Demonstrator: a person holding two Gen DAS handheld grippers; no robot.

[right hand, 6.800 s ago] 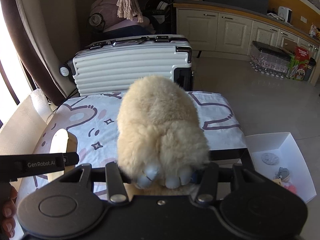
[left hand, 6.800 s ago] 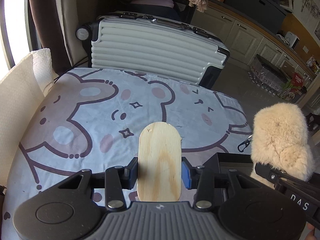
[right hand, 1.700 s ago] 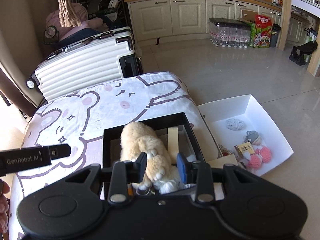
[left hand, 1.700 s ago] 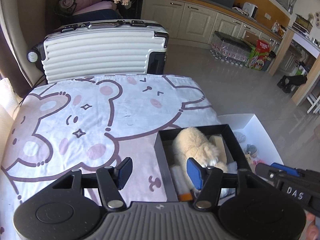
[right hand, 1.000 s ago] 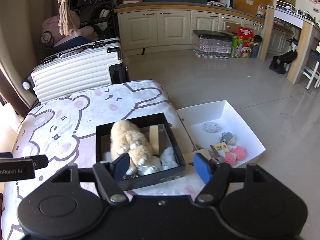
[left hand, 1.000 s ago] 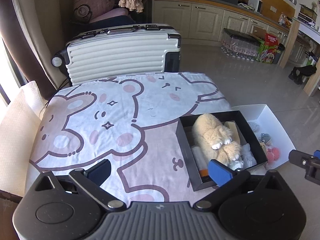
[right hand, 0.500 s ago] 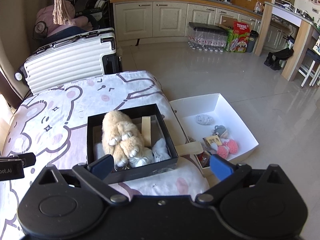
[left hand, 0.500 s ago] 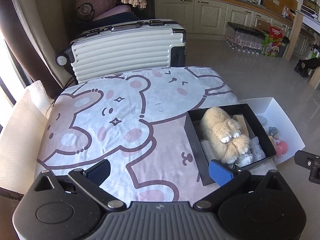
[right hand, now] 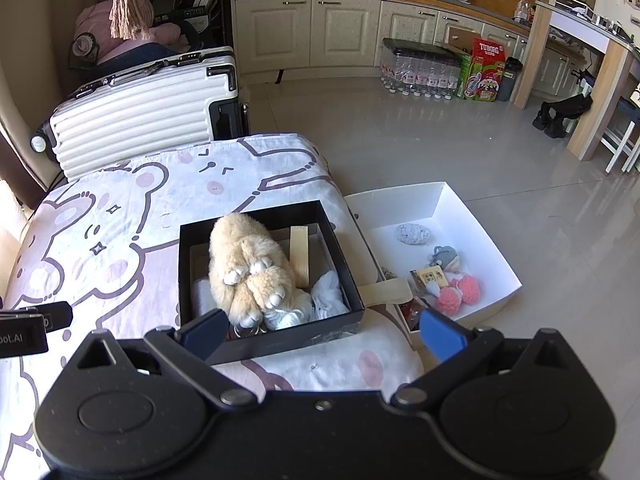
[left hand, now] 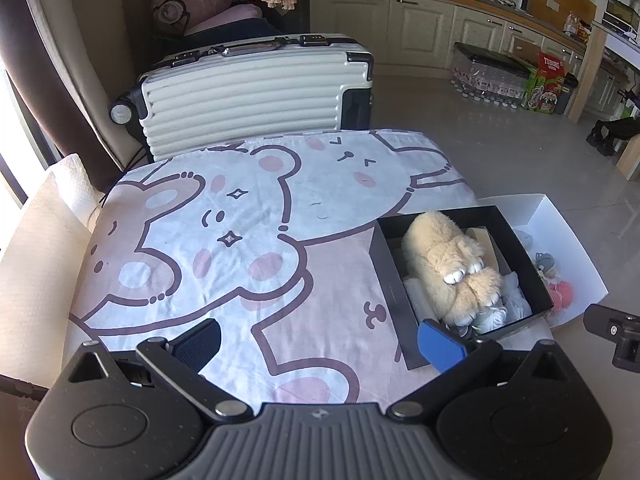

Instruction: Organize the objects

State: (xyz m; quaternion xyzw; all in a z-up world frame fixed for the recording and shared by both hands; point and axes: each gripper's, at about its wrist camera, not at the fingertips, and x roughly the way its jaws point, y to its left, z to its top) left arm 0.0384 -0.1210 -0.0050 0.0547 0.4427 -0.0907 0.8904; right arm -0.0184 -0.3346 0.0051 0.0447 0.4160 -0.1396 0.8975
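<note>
Behind the bear-print cloth (left hand: pixel 224 240) stands a ribbed suitcase (left hand: pixel 248 92). Black box (right hand: pixel 192 276) holds the plush toy (right hand: pixel 244 264) and wooden board (right hand: pixel 300 256). Green carton (right hand: pixel 486 70) reads "TUBORG". Left gripper (left hand: pixel 318 340) and right gripper (right hand: pixel 320 330) gape, empty; small items beneath the plush are unclear.

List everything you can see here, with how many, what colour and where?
Plush toy: one, cream, in the black box.
Black box: one, on the table, right edge.
Wooden piece: one, pale, in the box beside the plush.
White cloth: one, in the box's near corner.
Tablecloth: one, white with a cartoon bear print.
White tray: one, on the floor right of the table, holding small grey and pink toys.
Suitcase: one, white, behind the table.
Left gripper: one, black, open, empty.
Right gripper: one, black, open, empty.
</note>
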